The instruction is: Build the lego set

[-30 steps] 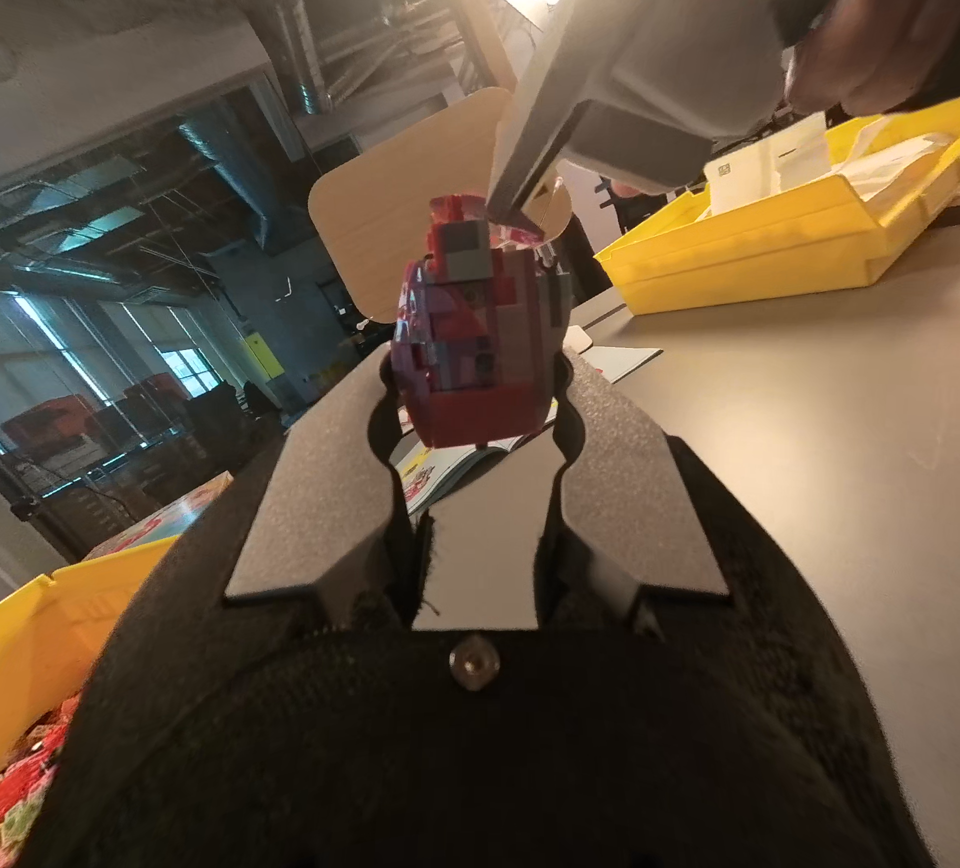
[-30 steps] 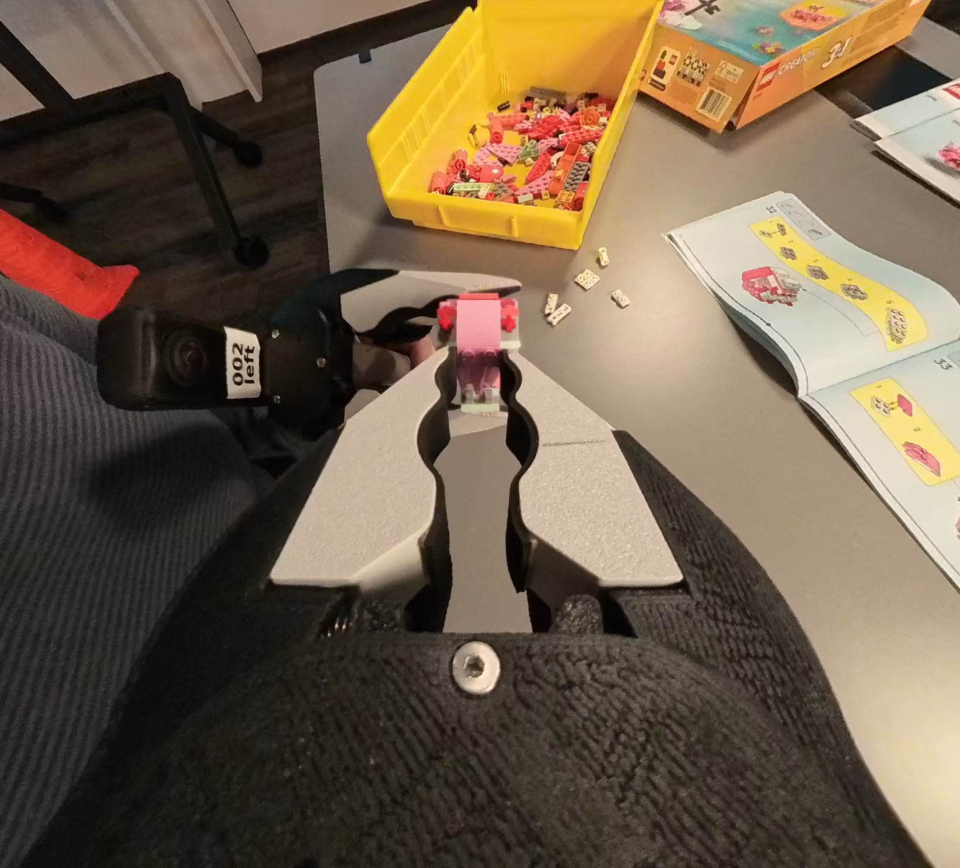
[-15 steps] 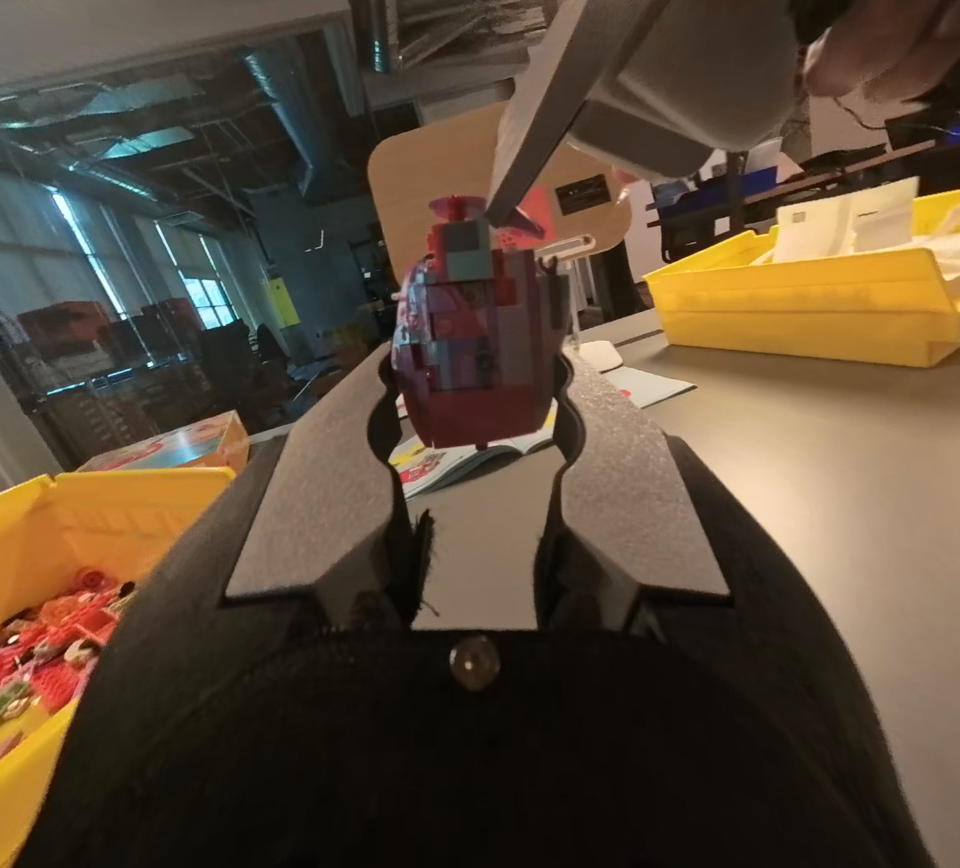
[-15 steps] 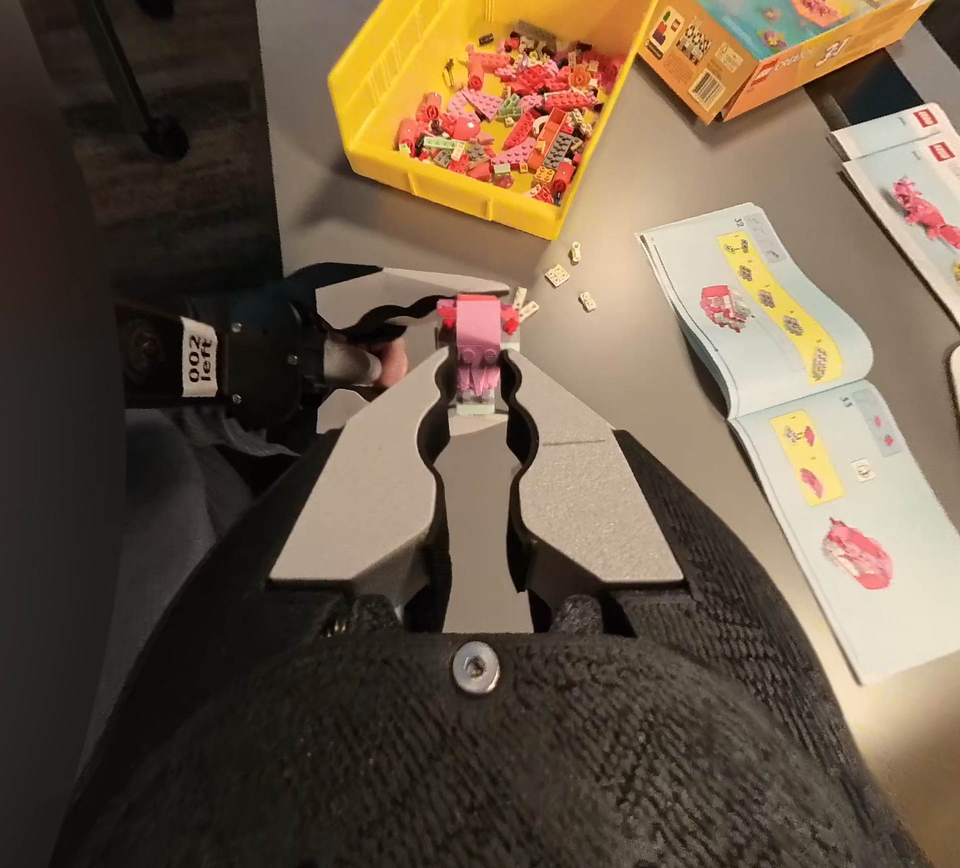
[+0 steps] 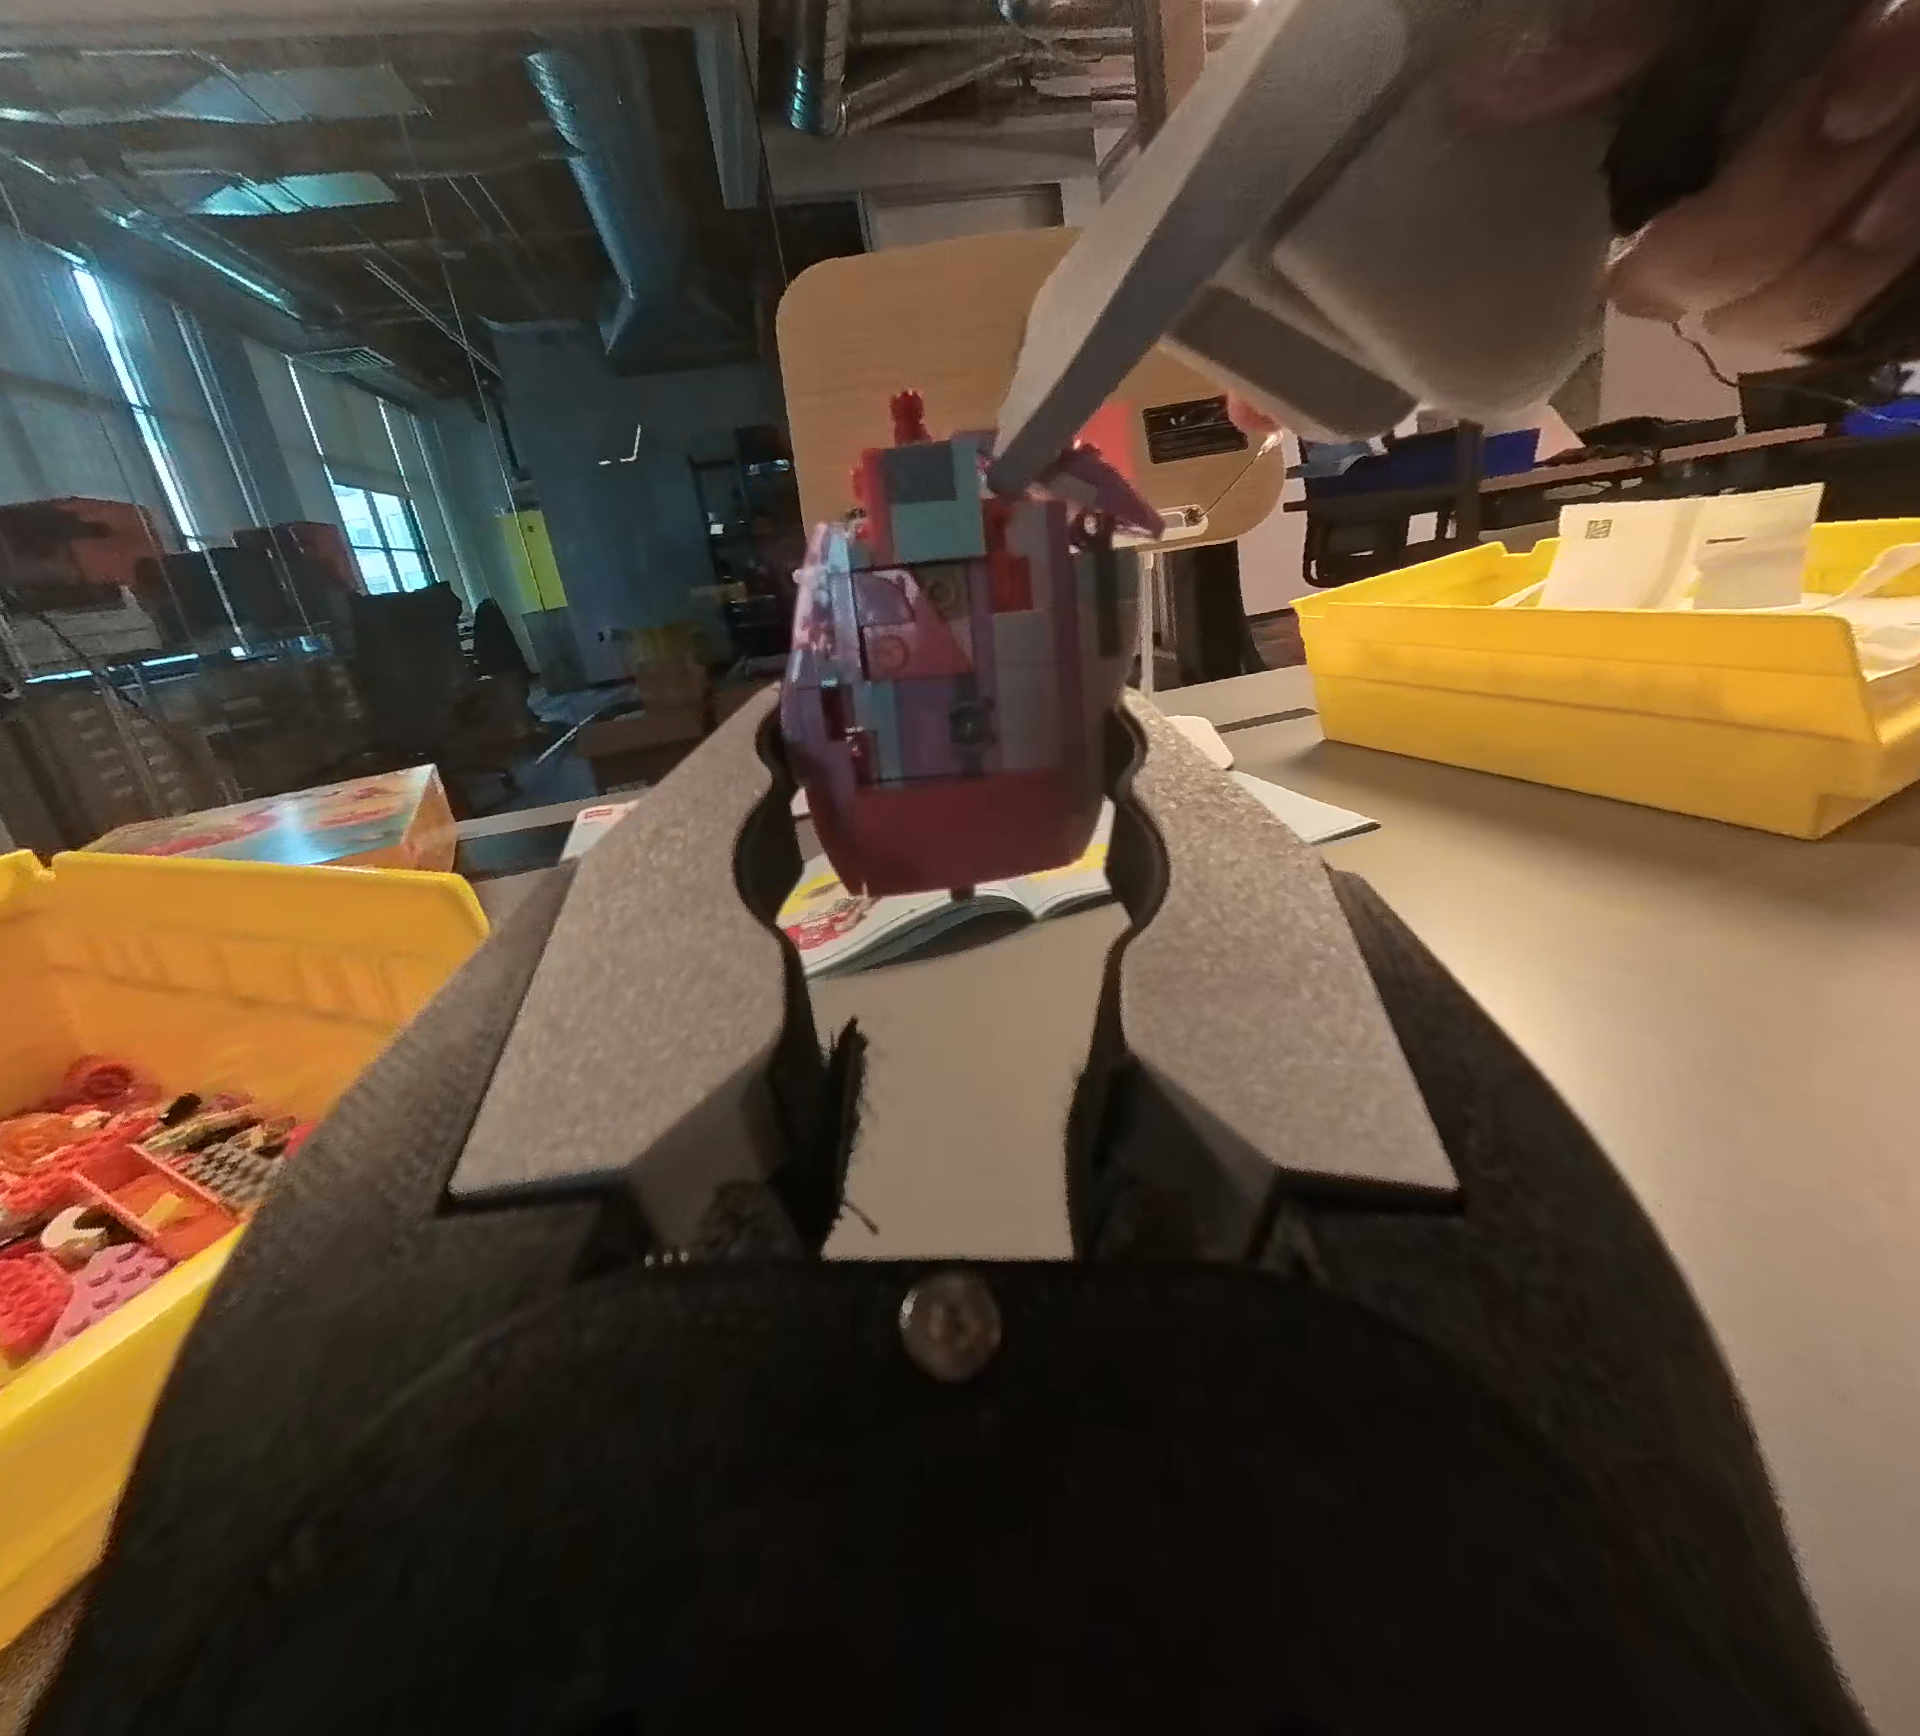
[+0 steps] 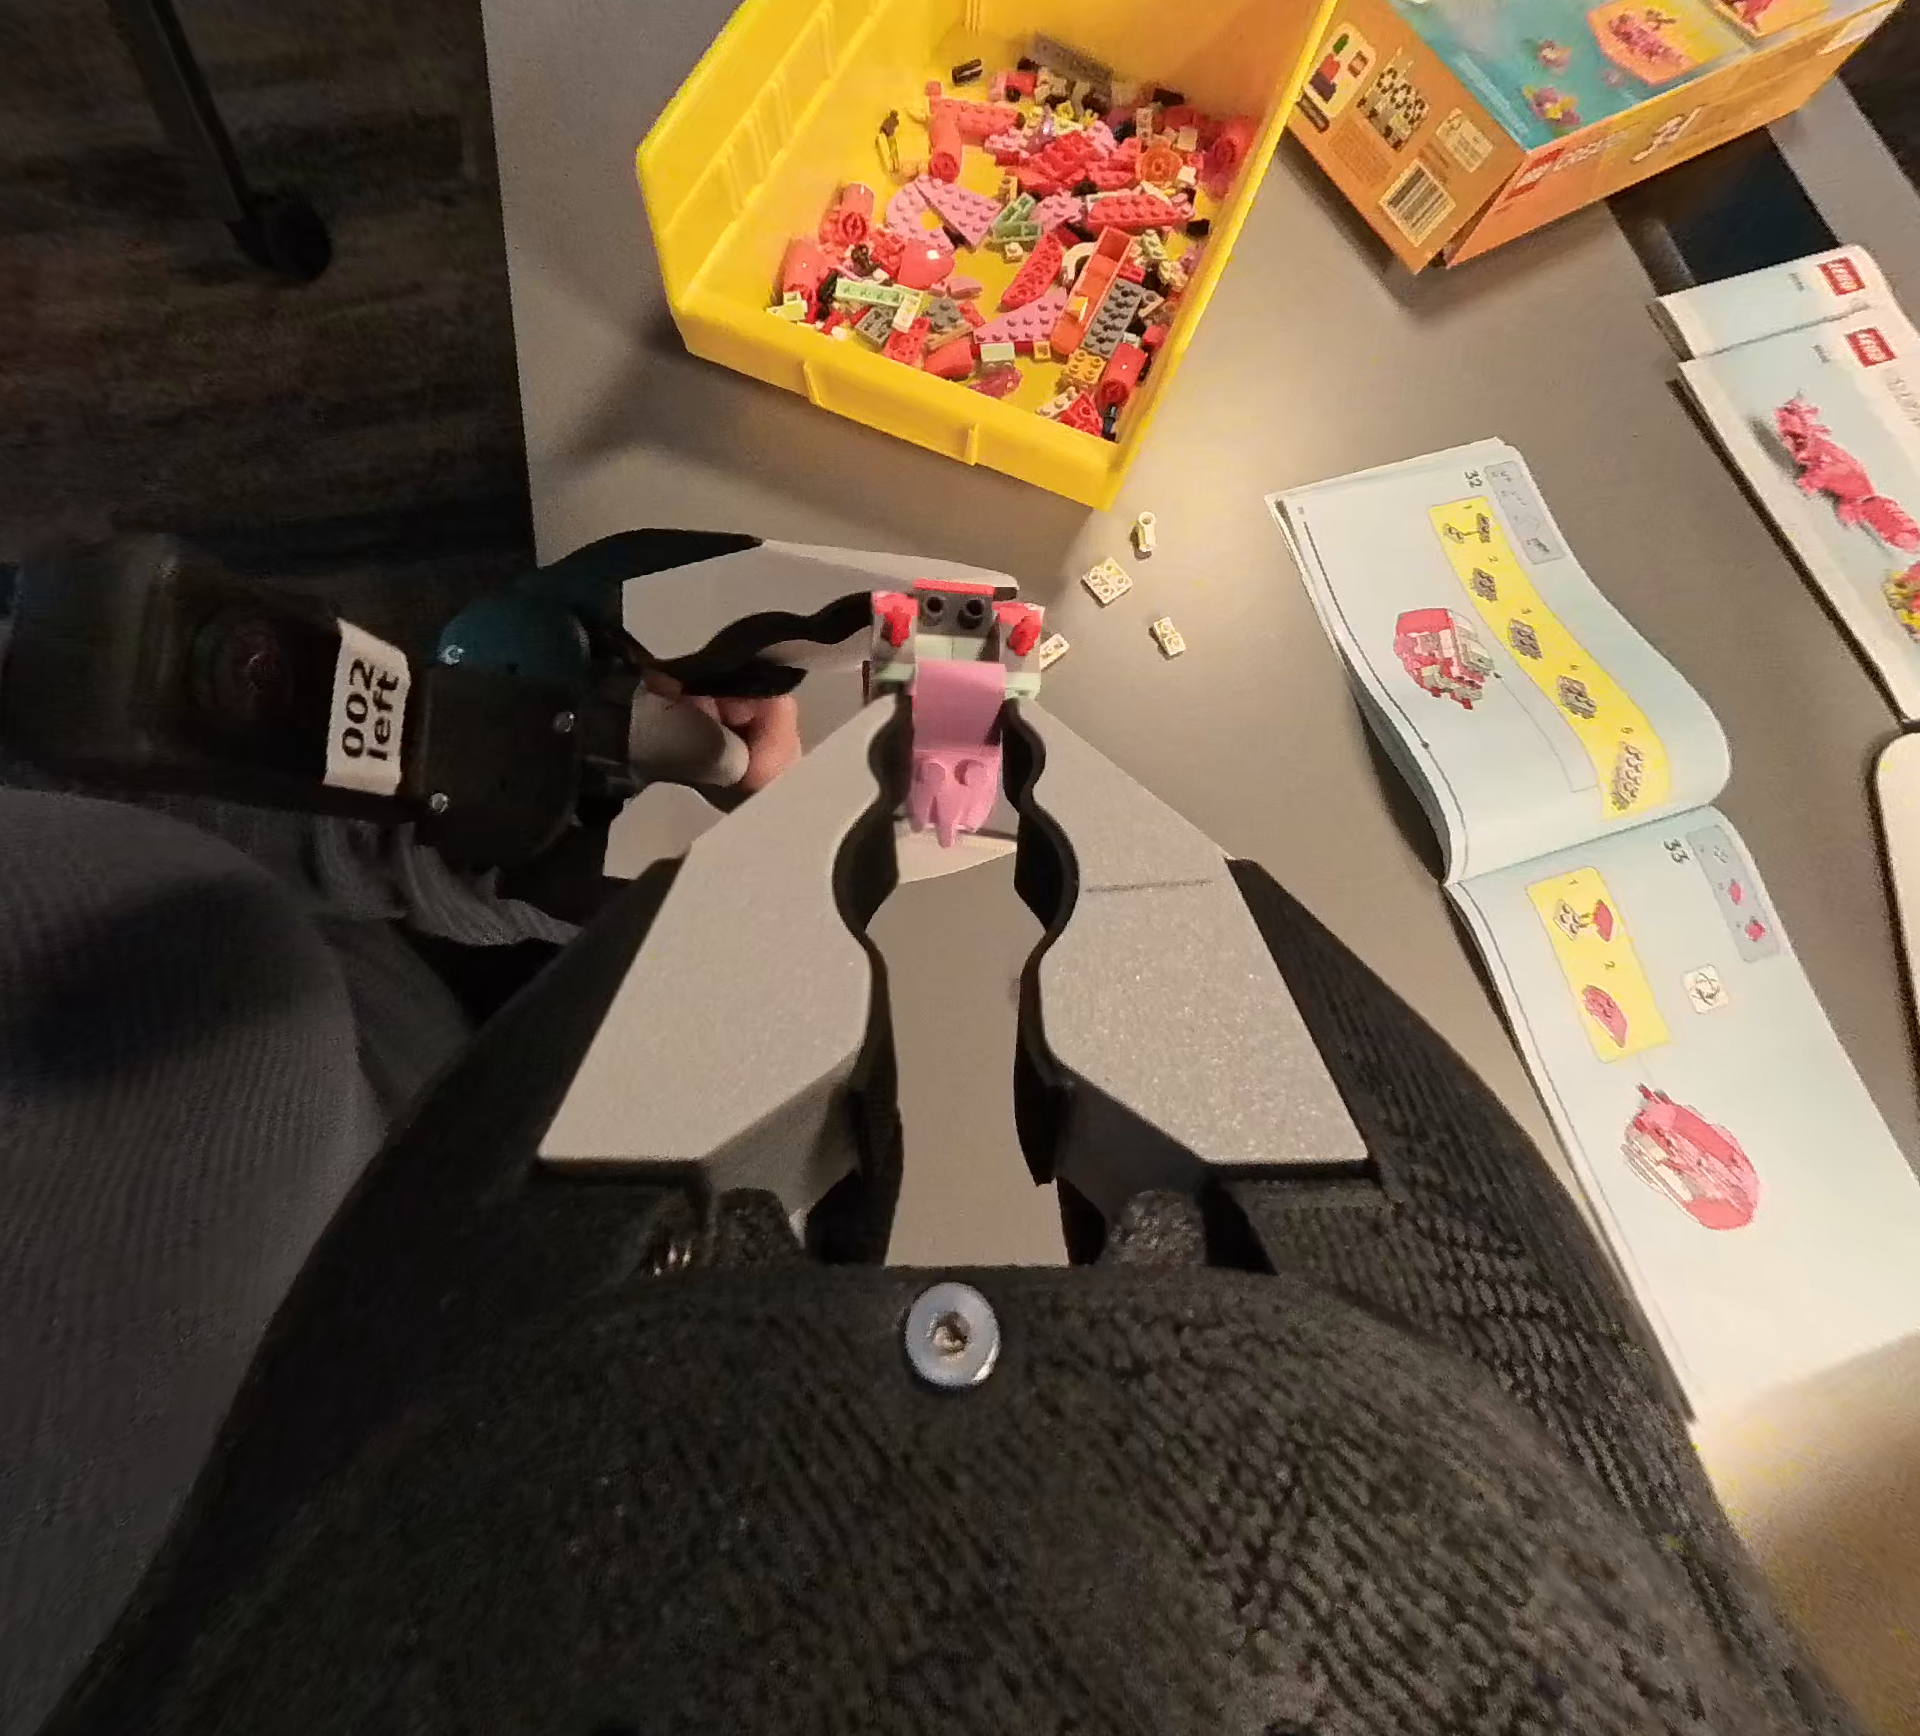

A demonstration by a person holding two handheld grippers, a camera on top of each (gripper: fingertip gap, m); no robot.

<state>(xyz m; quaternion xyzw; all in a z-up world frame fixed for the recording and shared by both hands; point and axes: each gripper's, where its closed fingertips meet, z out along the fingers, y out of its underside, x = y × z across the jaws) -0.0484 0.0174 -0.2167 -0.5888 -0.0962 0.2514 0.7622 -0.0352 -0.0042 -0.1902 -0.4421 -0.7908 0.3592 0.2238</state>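
Observation:
My left gripper (image 5: 951,730) is shut on a small brick model (image 5: 945,678) of red, purple and grey parts and holds it above the grey table (image 5: 1558,1011). My right gripper (image 6: 951,720) is shut on a pink brick piece (image 6: 951,751) and holds it against the top of that model (image 6: 951,637), where red knobs and dark grey studs show. In the left wrist view the right gripper's fingers (image 5: 1122,336) come down from the upper right and touch the model's top. In the right wrist view the left gripper (image 6: 727,637) reaches in from the left.
A yellow bin (image 6: 790,159) with several loose bricks stands behind the model, with a printed box (image 6: 1558,55) to its right. An open instruction booklet (image 6: 1507,699) and small white pieces (image 6: 1107,582) lie on the table. A second yellow bin (image 5: 1558,730) is at the right.
Both grippers have moved together with the model, and the views have swung; the brick bin now shows at the left. The pink piece has tilted, baring dark studs. Both grasps hold.

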